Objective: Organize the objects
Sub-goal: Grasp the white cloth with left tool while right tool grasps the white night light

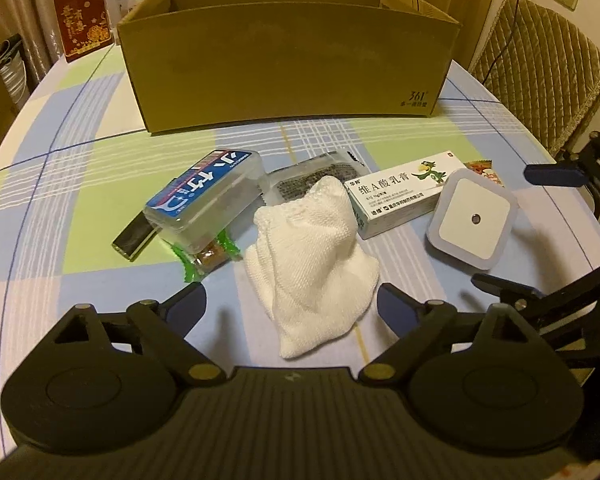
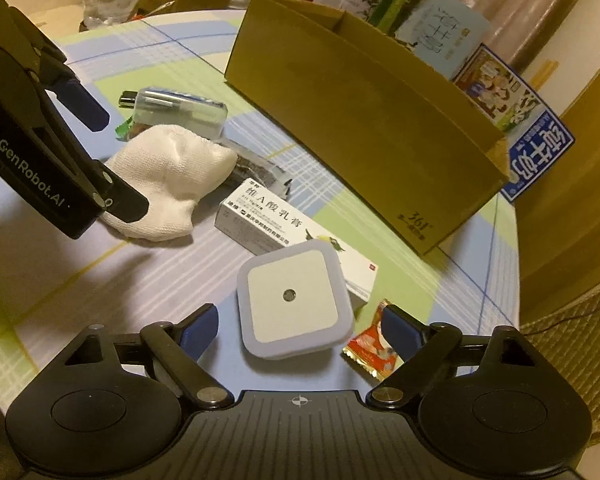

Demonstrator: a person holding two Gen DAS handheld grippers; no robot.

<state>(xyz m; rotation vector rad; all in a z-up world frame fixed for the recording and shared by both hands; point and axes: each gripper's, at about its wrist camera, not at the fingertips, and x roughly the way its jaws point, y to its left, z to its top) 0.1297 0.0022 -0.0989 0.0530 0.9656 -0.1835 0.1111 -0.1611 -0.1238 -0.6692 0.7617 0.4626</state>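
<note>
Straddling items, jaws apart, nothing clamped: left gripper (image 1: 290, 300) over white cloth (image 1: 312, 256); right gripper (image 2: 300, 320) over square night light (image 2: 294, 304). Cardboard box (image 1: 288, 64) at 12 o'clock. Advised: centring pads on opposite edges, avoiding snack packet (image 2: 374, 354) at 3 o'clock.

An open brown cardboard box (image 1: 288, 68) stood at the far side of the checked round table (image 1: 80, 200). Nearer, in a row from left to right, lay a clear plastic case (image 1: 208, 200), a crumpled white cloth (image 1: 312, 260), a white medicine carton (image 1: 400, 196) and a square white night light (image 1: 474, 220), which leaned on the carton.
</note>
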